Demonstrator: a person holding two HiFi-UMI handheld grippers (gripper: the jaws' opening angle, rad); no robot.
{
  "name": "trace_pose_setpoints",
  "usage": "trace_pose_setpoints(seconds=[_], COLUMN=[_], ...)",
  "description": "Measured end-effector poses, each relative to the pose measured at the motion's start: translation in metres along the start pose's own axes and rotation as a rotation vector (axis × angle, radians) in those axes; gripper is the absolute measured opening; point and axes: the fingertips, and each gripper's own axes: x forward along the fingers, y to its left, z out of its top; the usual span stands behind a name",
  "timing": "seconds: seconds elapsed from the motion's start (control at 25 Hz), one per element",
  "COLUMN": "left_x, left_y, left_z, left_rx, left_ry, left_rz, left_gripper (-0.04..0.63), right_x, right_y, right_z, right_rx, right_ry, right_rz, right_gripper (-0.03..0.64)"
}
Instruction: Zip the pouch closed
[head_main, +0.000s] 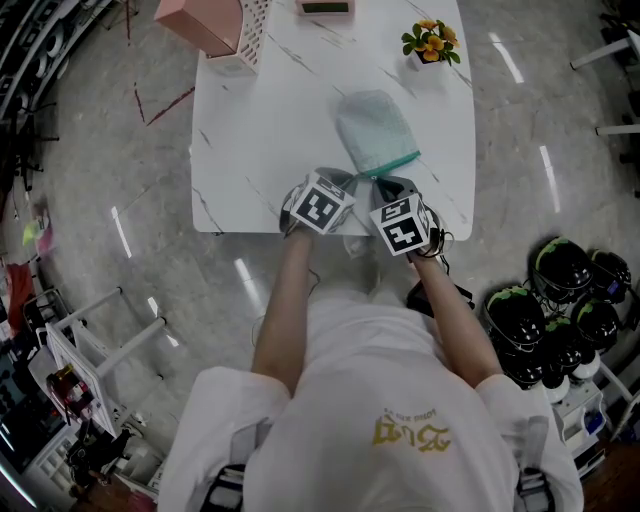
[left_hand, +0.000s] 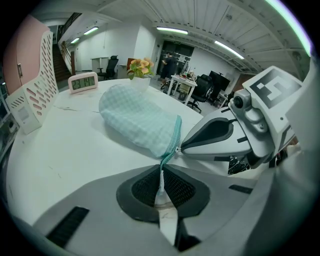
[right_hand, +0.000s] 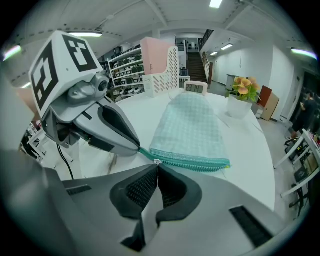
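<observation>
Left tongs (left_hand: 161, 175) and right tongs (right_hand: 157, 168) clenched on a pale-green checked fabric pouch (head_main: 375, 130).
Left pinched its teal zipper tail (left_hand: 166, 157); right held the small metal slider (right_hand: 156, 161).

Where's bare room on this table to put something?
Bare: table left of the pouch, up to the pink organizer; a strip right of it, up to the flower pot. Crowded: near edge, where left gripper and right gripper pinch it.

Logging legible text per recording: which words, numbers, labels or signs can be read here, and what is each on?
digital clock: dark digits show on the display, too blurred to read.
yellow print on the person's shirt: too small and distorted to read.
Nothing else carries readable text.
</observation>
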Motion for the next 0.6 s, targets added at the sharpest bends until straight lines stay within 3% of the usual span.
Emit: trace_pose_setpoints(seconds=[0.6], left_x=[-0.005], left_y=[0.022], left_z=[-0.006], left_rx=[-0.03], left_ry=[-0.001], left_rz=[0.055], left_gripper=[0.037], right_x=[-0.004], right_y=[-0.029], right_z=[-0.005], right_rx=[0.03], right_ry=[0.004], right_rz=[-0.03], right_gripper=[0.017])
